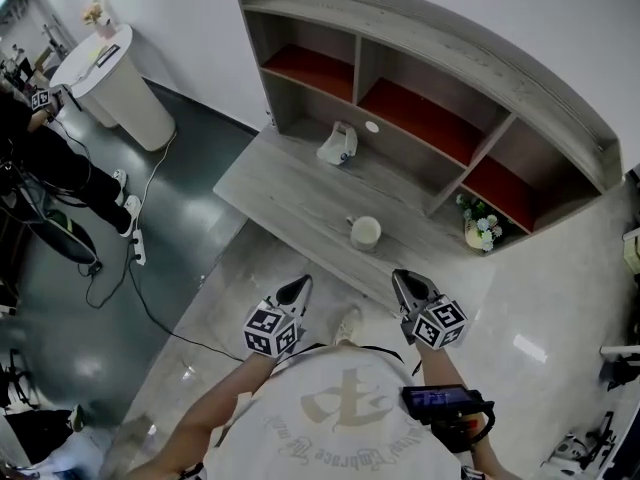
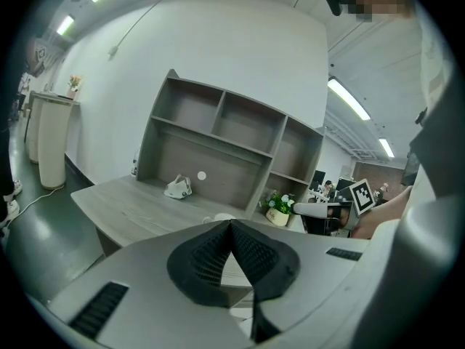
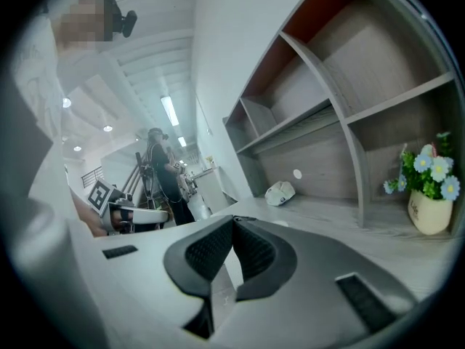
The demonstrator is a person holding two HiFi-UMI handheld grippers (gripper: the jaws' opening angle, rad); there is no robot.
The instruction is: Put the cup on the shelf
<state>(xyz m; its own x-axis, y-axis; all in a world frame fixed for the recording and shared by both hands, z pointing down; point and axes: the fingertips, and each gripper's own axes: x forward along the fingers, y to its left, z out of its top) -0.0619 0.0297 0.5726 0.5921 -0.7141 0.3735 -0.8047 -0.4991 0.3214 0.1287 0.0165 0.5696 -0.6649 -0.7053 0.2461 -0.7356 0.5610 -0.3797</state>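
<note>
a person is standing in front of a grey wooden desk (image 1: 285,190) and is holding a gripper in each hand, both low over the floor just short of the desk's front edge. the left gripper (image 1: 299,285) is pointing toward the desk with its jaws pressed together at the tips, and nothing is sitting between the ribbed black pads. the right gripper (image 1: 404,280) is doing the same beside it, its jaws closed tip to tip and gripping nothing. the cup (image 1: 365,232), white and upright, is standing on the desk top near the front edge, ahead of the two grippers and roughly between them, well apart from both. it is standing outside the shelf (image 1: 430,43), which is rising along the back of the desk with open compartments, the upper ones showing red floors. a crumpled white object (image 1: 338,145) is lying further back on the desk, close to the shelf's back panel, and a small pot of flowers (image 1: 481,230) is standing on the desk at the right end, below the right-hand compartment. a white round stand (image 1: 118,80) is standing on the dark floor to the left, and a dark device (image 1: 437,401) is sitting strapped on the person's right forearm.
</note>
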